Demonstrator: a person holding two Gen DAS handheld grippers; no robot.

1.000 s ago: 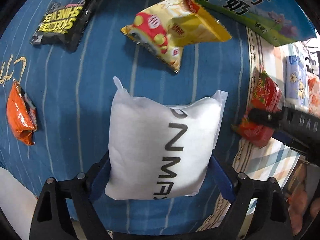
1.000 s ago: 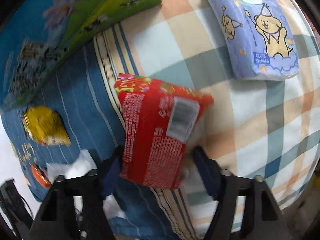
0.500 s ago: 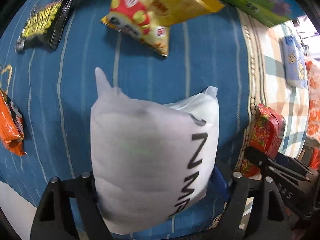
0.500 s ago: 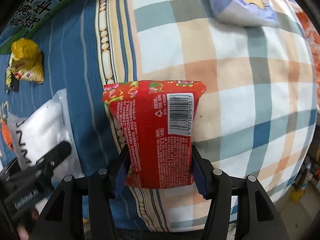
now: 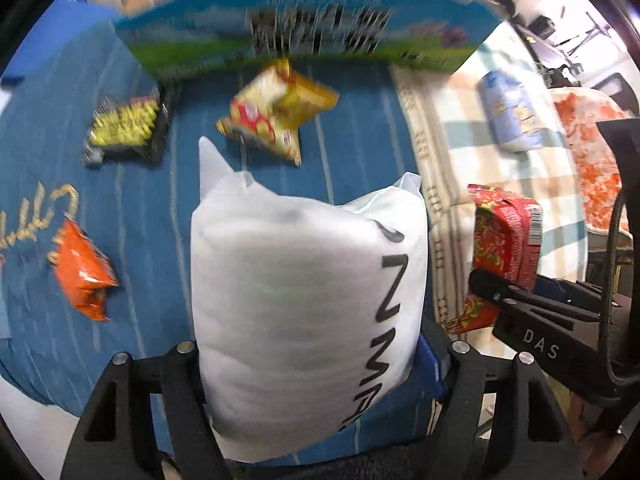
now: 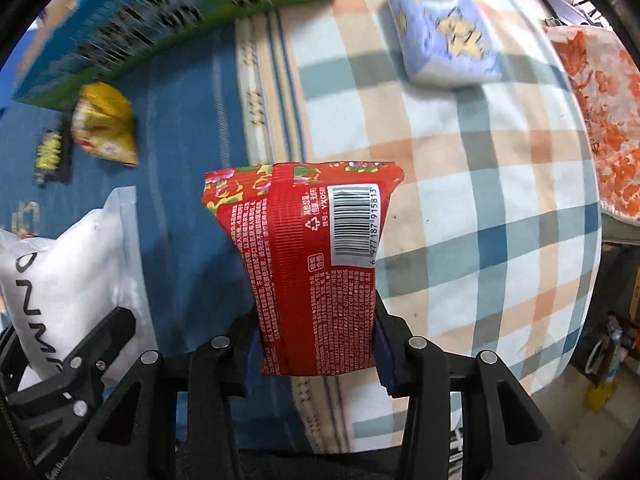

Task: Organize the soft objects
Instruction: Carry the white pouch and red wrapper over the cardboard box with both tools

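My left gripper (image 5: 312, 360) is shut on a soft white bag (image 5: 296, 304) with black letters and holds it lifted above the blue striped cloth (image 5: 152, 216). My right gripper (image 6: 316, 356) is shut on a red packet (image 6: 316, 264) with a barcode, lifted above the seam between the blue cloth and the checked cloth (image 6: 480, 216). The red packet (image 5: 504, 236) and right gripper (image 5: 532, 316) show at the right of the left wrist view. The white bag (image 6: 68, 276) shows at the left of the right wrist view.
A yellow snack bag (image 5: 276, 112), a black-and-yellow packet (image 5: 124, 128) and an orange packet (image 5: 82, 276) lie on the blue cloth. A blue-green carton (image 5: 304, 36) stands at the back. A pale blue tissue pack (image 6: 444, 36) and an orange-patterned cloth (image 6: 600, 112) lie on the checked cloth.
Both grippers have lifted and pulled back with their loads. The scene beneath looks smaller and farther, and the carton's top edge has come into view.
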